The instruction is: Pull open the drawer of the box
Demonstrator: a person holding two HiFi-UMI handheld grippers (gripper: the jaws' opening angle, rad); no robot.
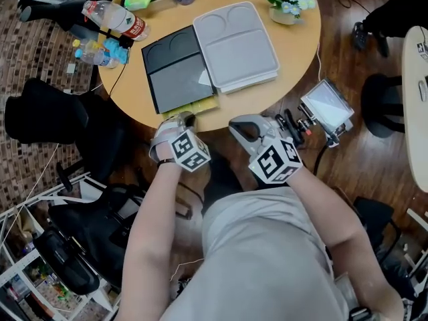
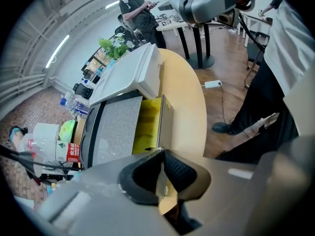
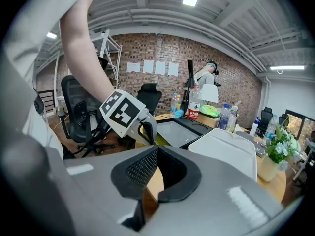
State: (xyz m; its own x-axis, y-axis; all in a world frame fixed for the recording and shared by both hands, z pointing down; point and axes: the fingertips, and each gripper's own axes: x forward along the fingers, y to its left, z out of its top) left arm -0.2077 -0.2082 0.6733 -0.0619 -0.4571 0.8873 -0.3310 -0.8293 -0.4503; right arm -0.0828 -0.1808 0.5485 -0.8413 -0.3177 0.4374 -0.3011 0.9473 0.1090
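Note:
A black box (image 1: 175,72) with a grey lid lies near the front edge of the round wooden table (image 1: 297,45). Its yellow drawer (image 1: 199,105) sticks out a little toward me. My left gripper (image 1: 188,119) is at the drawer's front. In the left gripper view the pads (image 2: 179,168) are pressed together on the lower edge of the drawer front (image 2: 166,124), with the yellow drawer (image 2: 147,124) just beyond. My right gripper (image 1: 235,124) hovers off the table edge to the right of the drawer. It is shut (image 3: 156,150) and holds nothing.
A white lidded box (image 1: 234,45) lies against the black box's right side. A flower pot (image 1: 287,2) and water bottles (image 1: 117,17) stand at the table's far side. A black office chair (image 1: 47,112) is at the left. A small screen on a stand (image 1: 326,107) is at the right.

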